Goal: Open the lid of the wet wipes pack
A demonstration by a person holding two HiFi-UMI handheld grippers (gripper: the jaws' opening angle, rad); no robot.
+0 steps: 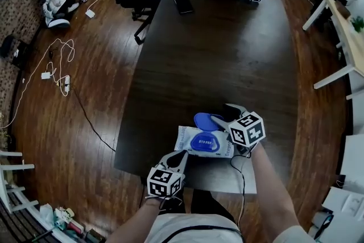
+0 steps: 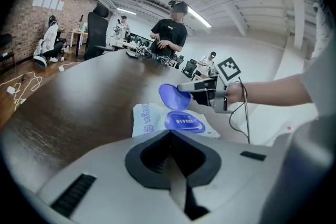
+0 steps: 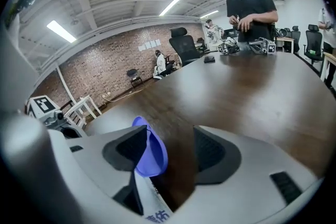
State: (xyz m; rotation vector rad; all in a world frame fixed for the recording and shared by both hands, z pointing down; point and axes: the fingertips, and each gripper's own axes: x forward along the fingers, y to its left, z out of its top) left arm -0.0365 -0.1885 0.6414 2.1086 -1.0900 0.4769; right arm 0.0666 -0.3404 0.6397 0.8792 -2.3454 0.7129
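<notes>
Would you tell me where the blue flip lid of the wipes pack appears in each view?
Head view: lid raised, lower centre.
Left gripper view: lid at centre, beyond the jaws.
Right gripper view: lid lower centre-left, between the jaws.
Shared landmark: the white wipes pack beneath it.

Print on the wet wipes pack (image 2: pixel 147 120) is unreadably blurred.

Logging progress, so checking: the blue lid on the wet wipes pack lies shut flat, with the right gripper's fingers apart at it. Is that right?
Not quite: the blue lid is flipped up open, not shut flat. The right gripper view shows it standing against one finger above the wet wipes pack. The right gripper does have its fingers apart at it.
</notes>
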